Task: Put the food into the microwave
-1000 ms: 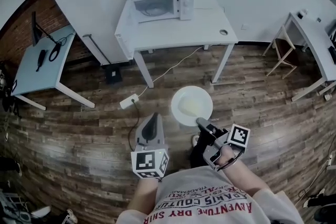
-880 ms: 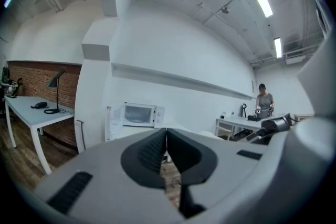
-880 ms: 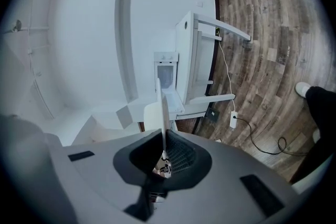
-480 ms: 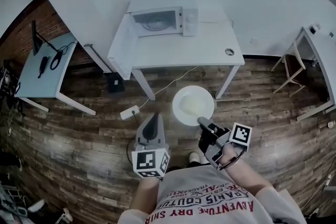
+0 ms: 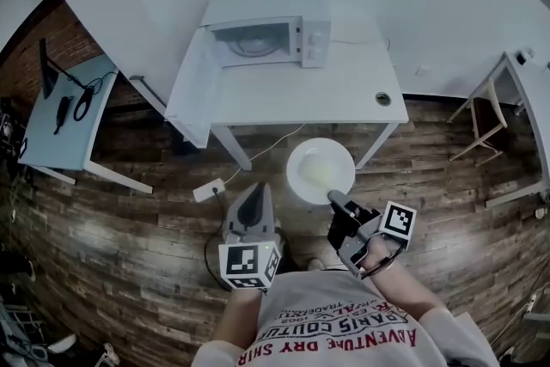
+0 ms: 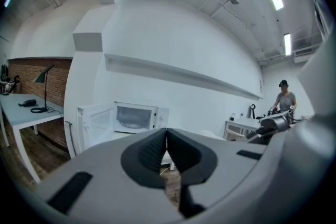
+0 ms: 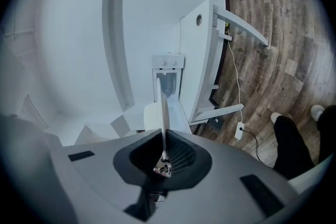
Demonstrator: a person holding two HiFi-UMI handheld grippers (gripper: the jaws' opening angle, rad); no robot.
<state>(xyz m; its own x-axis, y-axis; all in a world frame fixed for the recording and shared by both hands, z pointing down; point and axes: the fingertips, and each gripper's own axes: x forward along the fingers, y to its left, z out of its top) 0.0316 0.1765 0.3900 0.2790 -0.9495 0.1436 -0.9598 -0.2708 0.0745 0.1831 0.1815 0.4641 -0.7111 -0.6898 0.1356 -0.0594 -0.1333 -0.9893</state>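
Note:
A white plate (image 5: 320, 170) with pale food on it hangs over the wooden floor. My right gripper (image 5: 337, 200) is shut on the plate's near rim. In the right gripper view the plate (image 7: 164, 107) shows edge-on between the jaws of the right gripper (image 7: 164, 136). The white microwave (image 5: 266, 41) stands on the white table (image 5: 292, 90) ahead, its door (image 5: 186, 90) swung open to the left. My left gripper (image 5: 255, 200) is shut and empty, left of the plate. In the left gripper view the left gripper (image 6: 167, 132) points at the open microwave (image 6: 135, 117).
A power strip (image 5: 209, 190) and its cable lie on the floor in front of the table. A light blue desk (image 5: 60, 120) with a lamp stands at the left, another white table (image 5: 526, 103) at the right. A person (image 6: 284, 100) stands far off.
The table and microwave have come nearer and grown larger in the head view. Both grippers keep their pose, the plate still in the right one.

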